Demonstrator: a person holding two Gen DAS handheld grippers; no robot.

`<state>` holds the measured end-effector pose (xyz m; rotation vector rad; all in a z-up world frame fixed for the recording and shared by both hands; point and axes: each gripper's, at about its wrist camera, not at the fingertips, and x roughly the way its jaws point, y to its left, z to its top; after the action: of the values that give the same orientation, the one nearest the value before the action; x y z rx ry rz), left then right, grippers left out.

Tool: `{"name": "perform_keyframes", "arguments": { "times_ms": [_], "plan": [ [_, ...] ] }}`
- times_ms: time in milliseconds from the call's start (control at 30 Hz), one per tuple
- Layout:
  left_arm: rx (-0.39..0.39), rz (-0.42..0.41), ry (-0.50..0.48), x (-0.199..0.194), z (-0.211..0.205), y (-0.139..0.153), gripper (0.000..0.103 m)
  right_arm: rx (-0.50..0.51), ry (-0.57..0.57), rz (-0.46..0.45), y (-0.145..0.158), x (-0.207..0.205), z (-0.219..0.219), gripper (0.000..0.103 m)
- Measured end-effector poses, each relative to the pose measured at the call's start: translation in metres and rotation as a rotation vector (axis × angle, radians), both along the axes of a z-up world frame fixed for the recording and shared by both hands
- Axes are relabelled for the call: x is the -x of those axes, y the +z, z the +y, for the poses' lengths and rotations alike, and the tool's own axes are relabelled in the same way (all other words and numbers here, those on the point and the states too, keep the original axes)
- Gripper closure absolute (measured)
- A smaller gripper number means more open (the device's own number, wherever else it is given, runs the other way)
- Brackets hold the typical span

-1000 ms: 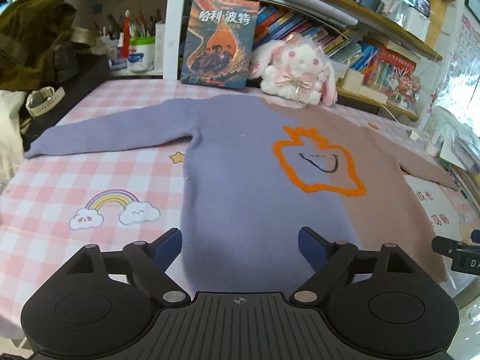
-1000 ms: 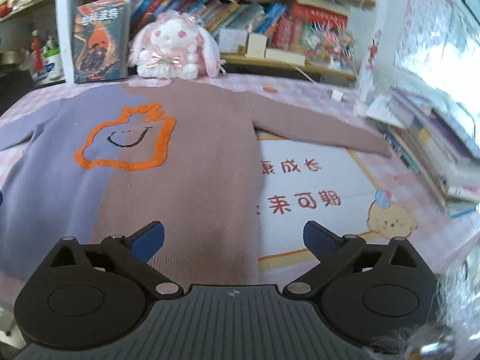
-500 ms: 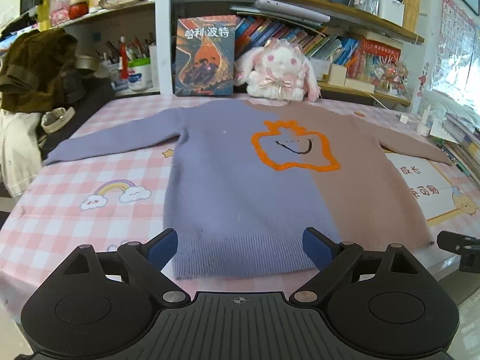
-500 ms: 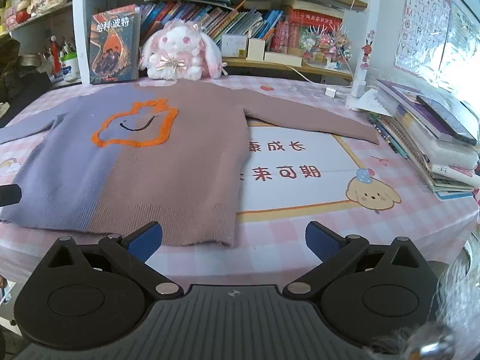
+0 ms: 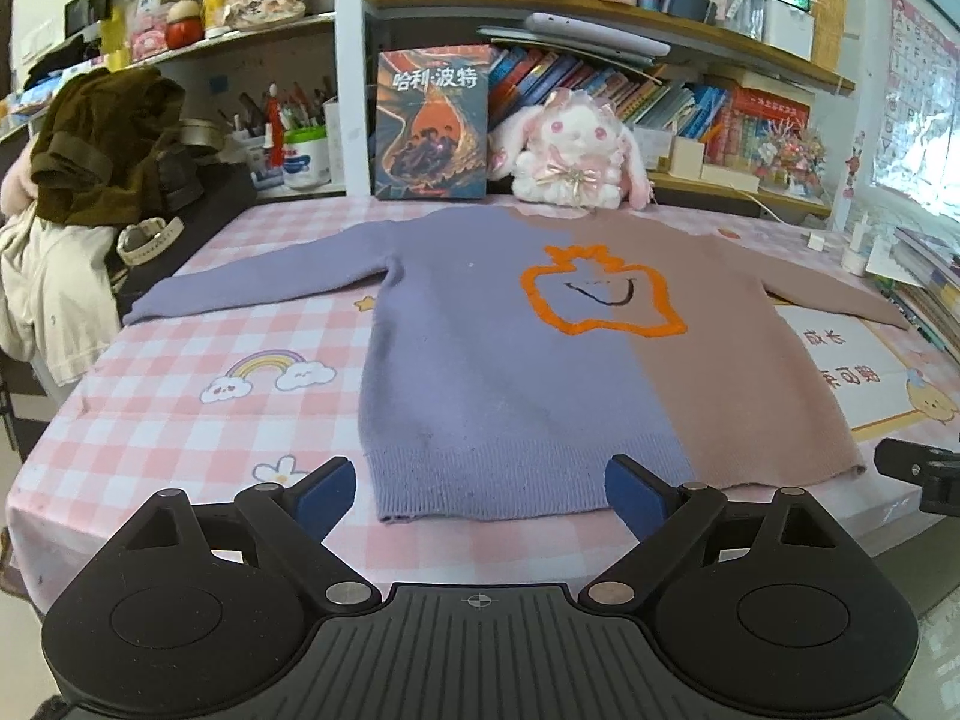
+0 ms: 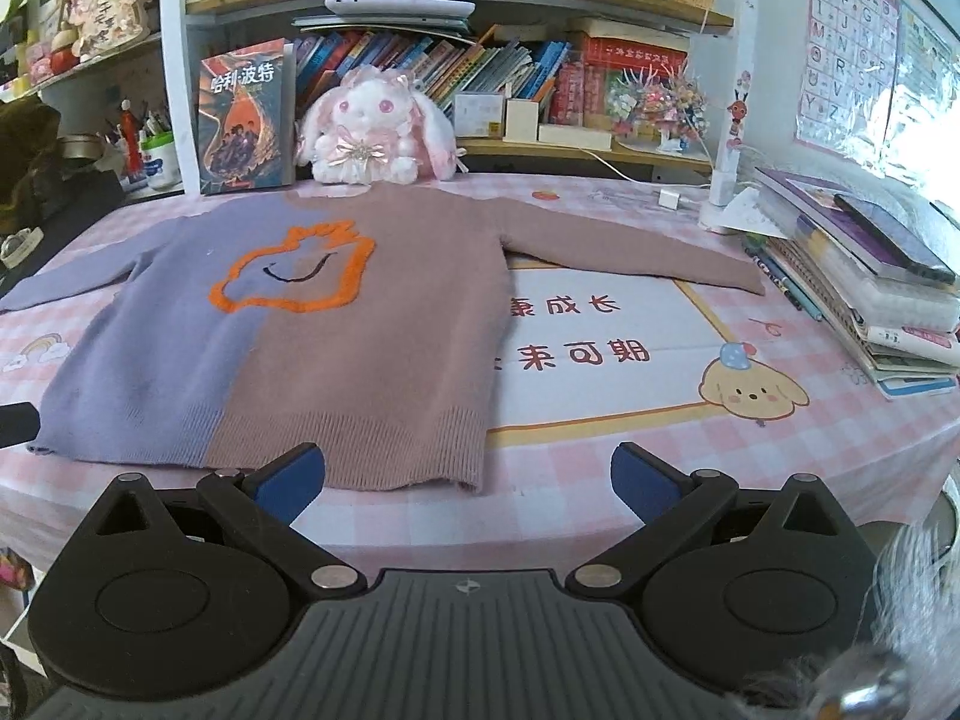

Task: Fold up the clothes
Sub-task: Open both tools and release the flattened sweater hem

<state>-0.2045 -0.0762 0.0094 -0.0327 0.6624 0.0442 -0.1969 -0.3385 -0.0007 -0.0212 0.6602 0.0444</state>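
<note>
A purple-and-mauve sweater (image 5: 516,360) lies flat, sleeves spread, across the middle of the frame on the checked tabletop (image 5: 180,420). The left gripper (image 5: 480,489) and right gripper (image 6: 468,477), jaws spread and empty, sit low in frame at its hem.

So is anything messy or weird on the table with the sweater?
Nothing stands out. The sweater lies flat and spread, sleeves out, unfolded. The bunny and book stand upright behind its collar. Both grippers, left and right, are open and empty.

A half-lilac, half-mauve knitted sweater (image 5: 510,360) with an orange outline motif lies flat, unfolded, sleeves toward nine and three o'clock, hem toward six.
</note>
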Motion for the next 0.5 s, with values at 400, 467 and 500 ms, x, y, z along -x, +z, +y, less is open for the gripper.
{"name": "perform_keyframes", "arguments": {
  "times_ms": [400, 467, 500],
  "plan": [
    [-0.011, -0.01, -0.098, -0.036, 0.043, -0.002, 0.01, -0.003, -0.106, -0.003, 0.001, -0.018, 0.036, 0.0],
    [-0.011, -0.021, -0.127, -0.046, 0.055, 0.001, 0.01, -0.004, -0.139, -0.009, 0.003, -0.021, 0.046, 0.0],
    [-0.011, -0.022, -0.141, -0.051, 0.061, 0.001, 0.01, -0.004, -0.156, -0.017, 0.005, -0.022, 0.051, 0.0]
  ]
}}
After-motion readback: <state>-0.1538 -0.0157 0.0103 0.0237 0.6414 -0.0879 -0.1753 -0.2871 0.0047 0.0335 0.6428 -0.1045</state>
